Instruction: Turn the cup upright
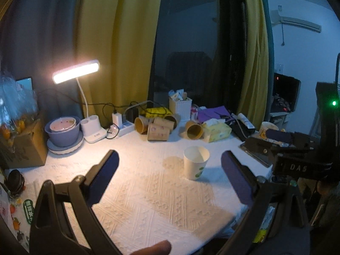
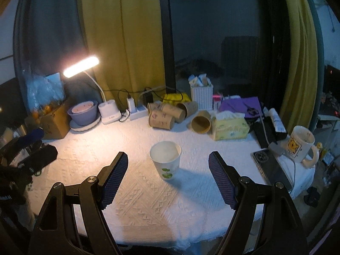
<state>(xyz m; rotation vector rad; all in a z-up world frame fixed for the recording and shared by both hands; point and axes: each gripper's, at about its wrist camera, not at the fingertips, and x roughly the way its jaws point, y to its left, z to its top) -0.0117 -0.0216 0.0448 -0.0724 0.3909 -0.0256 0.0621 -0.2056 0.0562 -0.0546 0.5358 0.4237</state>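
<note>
My two hand-held grippers hover level over the tabletop (image 2: 136,201), empty.
Left hand-held gripper (image 1: 170,178) and right hand-held gripper (image 2: 167,177) both gape wide; the white paper cup (image 2: 165,159) stands upright just beyond them.

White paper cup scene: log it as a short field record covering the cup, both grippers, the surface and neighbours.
cup: white paper cup with green print, standing upright, mouth up, looks empty
surface: white textured tablecloth
left gripper: open, holding nothing, cup between and beyond its fingers
right gripper: open, holding nothing, not touching the cup
behind cup: brown paper cups lying on their sides, yellow tissue box
task state: appears done
</note>
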